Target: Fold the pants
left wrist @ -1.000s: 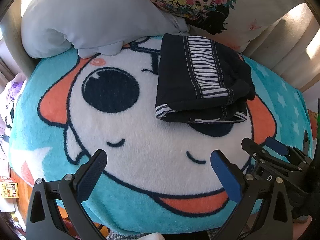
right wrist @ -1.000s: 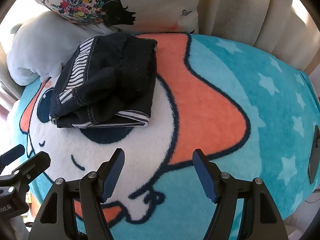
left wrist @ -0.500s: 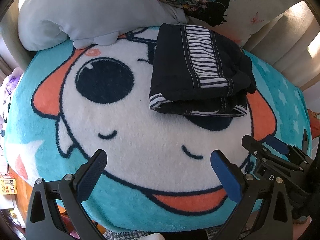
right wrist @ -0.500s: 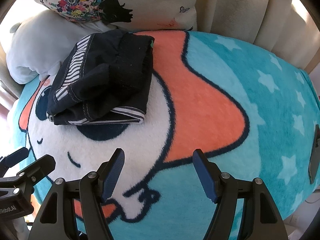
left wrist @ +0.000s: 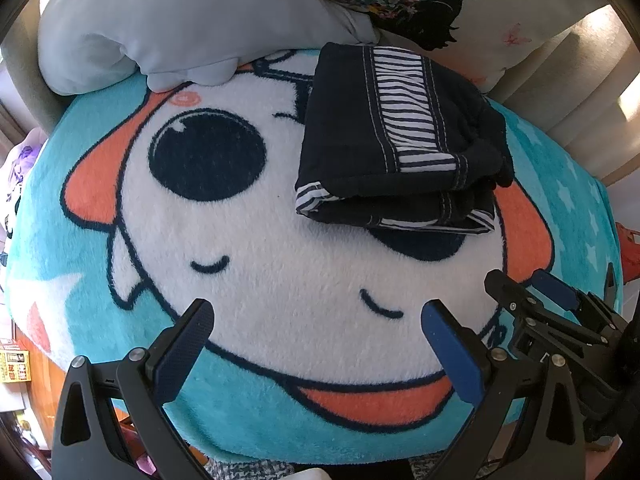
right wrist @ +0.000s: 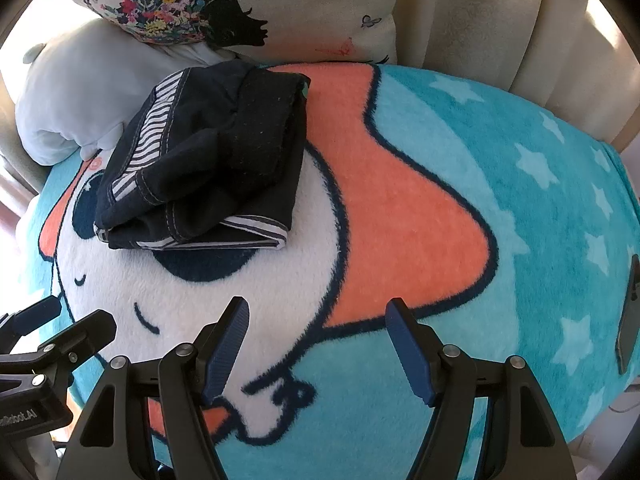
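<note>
On the fleecy cartoon blanket (left wrist: 280, 280), the pants (left wrist: 400, 140) lie folded into a compact dark navy bundle with a black-and-white striped band running along the top layer. In the left wrist view the bundle sits at about one o'clock from the picture's centre, covering part of the printed character's second eye, whose dark patch shows just below its near edge. In the right wrist view the pants (right wrist: 208, 160) are at about eleven o'clock, resting where the white face of the print meets the orange patch.

The left gripper (left wrist: 316, 344) hangs above the blanket at six o'clock, jaws spread wide with only fleece between them, well apart from the pants. The right gripper (right wrist: 318, 344) is likewise spread, nothing between its blue pads, over the border of orange and teal. Each gripper appears at the edge of the other's view.

Behind the pants, at twelve o'clock, a pale grey plush pillow (left wrist: 180, 20) and a cream cushion (right wrist: 300, 8) with a flowery silhouette print lean against beige upholstery (right wrist: 480, 20).
</note>
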`<state>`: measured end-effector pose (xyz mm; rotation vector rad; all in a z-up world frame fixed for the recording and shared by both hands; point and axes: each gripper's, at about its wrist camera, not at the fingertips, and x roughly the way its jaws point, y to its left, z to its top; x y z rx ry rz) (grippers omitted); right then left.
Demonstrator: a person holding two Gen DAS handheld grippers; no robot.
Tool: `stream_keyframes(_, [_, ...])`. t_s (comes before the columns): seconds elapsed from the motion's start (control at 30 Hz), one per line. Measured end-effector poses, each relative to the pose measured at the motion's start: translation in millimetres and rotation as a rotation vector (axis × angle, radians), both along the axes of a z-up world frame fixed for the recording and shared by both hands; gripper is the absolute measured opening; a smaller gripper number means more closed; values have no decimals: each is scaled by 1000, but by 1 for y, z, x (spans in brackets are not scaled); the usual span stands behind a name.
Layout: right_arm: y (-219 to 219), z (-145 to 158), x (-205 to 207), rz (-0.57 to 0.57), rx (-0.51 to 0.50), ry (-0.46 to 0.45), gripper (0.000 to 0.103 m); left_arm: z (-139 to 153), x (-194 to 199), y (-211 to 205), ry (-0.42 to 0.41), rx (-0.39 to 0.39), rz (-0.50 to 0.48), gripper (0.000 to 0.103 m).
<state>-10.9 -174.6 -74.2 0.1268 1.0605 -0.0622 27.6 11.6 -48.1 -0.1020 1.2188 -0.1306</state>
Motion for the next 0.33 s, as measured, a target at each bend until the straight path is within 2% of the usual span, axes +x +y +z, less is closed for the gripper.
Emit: stream_keyframes(0.33, [4, 0, 1, 0, 1, 0, 75, -2, 3, -1, 12, -12, -18, 103])
